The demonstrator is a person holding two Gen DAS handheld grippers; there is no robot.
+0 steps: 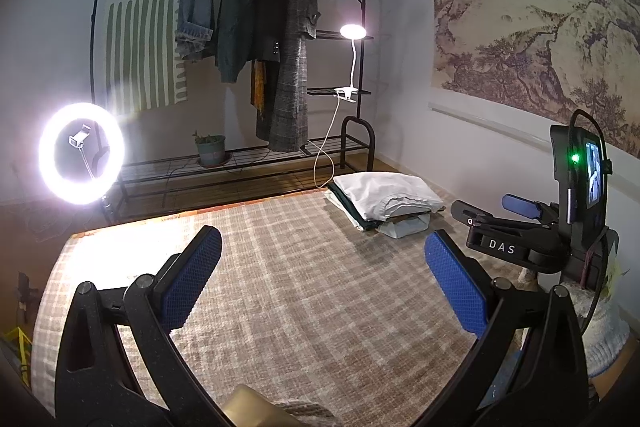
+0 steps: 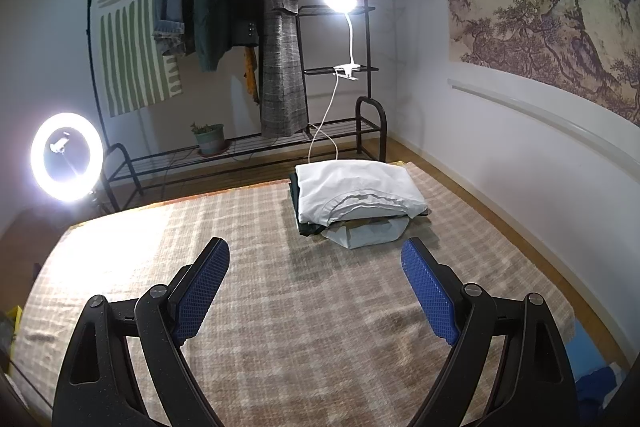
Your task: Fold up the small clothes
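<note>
- We hold left gripper (image 1: 324, 279) and right gripper (image 2: 316, 287) spread, empty, over the mat (image 2: 280, 307)
- Folded stack (image 2: 360, 195) at 1 o'clock, likely parked clear of folding space

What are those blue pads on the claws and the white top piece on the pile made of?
Blue pads: likely rubber or foam, matte, with a fine grid texture. White top piece: soft woven or knit cloth, probably cotton, judging by its creases and stitched hem.

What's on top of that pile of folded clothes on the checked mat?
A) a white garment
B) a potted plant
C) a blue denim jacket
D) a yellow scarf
A: a white garment lies folded on top of the pile, with darker pieces under it, at the far side of the mat.
</note>
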